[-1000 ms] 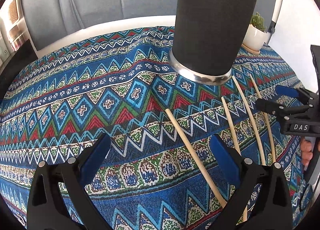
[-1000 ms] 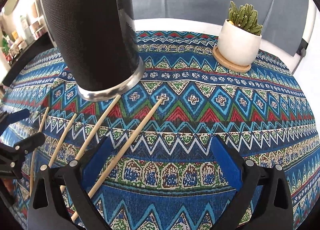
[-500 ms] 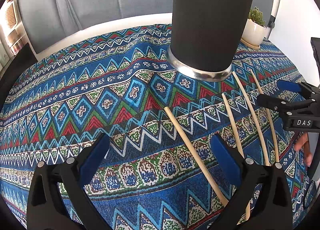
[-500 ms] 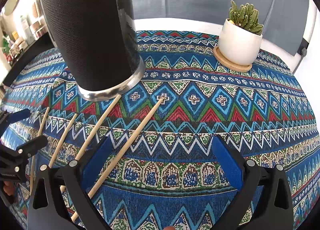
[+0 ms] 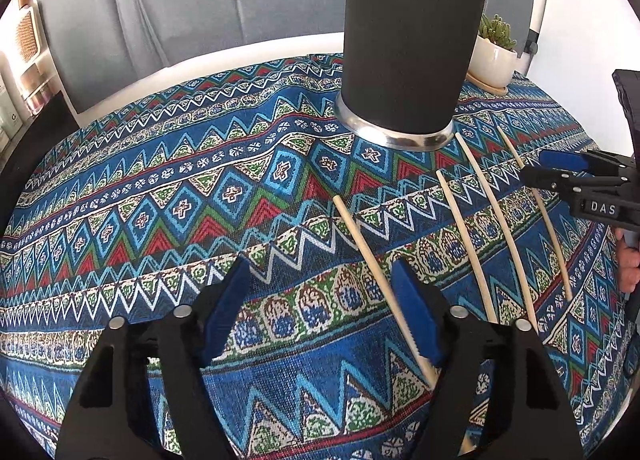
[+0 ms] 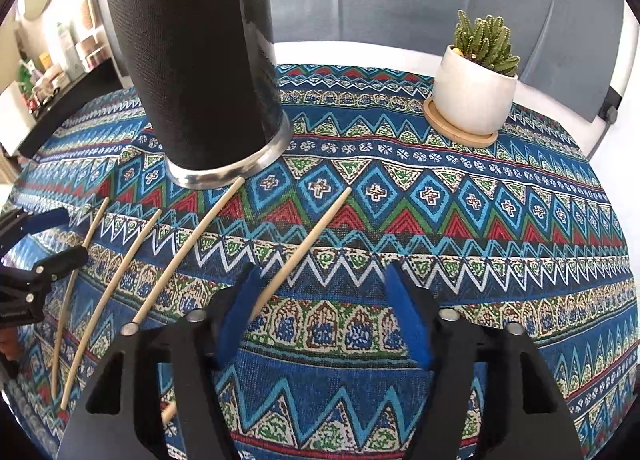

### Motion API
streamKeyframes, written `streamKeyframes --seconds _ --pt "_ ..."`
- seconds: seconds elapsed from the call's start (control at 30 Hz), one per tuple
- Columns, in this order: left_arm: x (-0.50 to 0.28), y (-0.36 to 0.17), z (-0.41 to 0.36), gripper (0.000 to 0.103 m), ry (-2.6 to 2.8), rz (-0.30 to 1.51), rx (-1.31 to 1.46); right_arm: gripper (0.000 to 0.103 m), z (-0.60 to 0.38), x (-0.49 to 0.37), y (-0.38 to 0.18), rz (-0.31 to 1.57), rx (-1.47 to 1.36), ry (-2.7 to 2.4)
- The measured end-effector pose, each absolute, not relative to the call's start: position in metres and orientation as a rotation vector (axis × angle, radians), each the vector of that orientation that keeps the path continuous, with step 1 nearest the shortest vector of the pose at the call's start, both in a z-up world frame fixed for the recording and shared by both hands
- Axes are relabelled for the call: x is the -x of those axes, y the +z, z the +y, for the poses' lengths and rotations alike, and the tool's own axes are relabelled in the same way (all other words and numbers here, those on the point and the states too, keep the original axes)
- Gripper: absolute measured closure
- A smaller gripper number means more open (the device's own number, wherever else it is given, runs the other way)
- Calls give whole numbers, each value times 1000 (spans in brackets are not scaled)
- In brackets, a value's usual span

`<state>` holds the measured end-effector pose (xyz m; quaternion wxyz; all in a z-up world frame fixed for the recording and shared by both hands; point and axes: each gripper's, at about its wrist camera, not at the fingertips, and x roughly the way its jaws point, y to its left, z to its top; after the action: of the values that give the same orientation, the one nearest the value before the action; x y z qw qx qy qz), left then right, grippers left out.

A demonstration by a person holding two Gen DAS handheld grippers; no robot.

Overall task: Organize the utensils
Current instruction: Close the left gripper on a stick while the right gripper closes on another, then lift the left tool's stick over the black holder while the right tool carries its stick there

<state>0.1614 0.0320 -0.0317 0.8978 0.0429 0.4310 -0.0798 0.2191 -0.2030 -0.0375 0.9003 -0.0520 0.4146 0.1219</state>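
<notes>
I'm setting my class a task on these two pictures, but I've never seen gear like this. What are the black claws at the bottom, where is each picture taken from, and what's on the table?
There is no robot here. A person holds a two-finger gripper in each hand, and a wide-angle camera on each looks along its fingers. One picture is from the left gripper, the other from the right gripper. On the patterned tablecloth stand a tall black cylinder with a metal base and a cactus pot. Four wooden sticks lie loose. The jaws of both grippers are closing, but neither grips anything yet.
</notes>
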Motion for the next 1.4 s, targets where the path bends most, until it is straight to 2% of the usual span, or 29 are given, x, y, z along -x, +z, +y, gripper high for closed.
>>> streamKeyframes --seconds 0.03,0.07,0.13,0.2,0.3,0.77,0.87,1.17,1.4 --pt "-159 -31 33 43 -175 888 -90 88 -207 -217 -37 852 101 247" --pt "-157 -31 34 52 -186 884 -92 92 -211 -214 -37 847 86 237" --pt "-154 -30 34 65 -205 879 -88 94 -218 -210 -37 841 73 251" --pt "-150 -30 32 87 -217 875 -93 95 -225 -210 -37 854 56 263" --pt "-147 -30 30 93 -215 877 -96 97 -233 -211 -35 877 3 280" --pt "-150 -23 23 96 -206 918 -115 98 -245 -200 -27 865 -53 314" --pt "-147 -19 20 101 -216 922 -121 98 -246 -193 -20 842 -56 327" --pt "-138 -13 16 101 -232 906 -139 98 -250 -177 2 765 -65 336" --pt "-134 -14 5 100 -272 959 -129 98 -255 -161 12 733 -55 331"
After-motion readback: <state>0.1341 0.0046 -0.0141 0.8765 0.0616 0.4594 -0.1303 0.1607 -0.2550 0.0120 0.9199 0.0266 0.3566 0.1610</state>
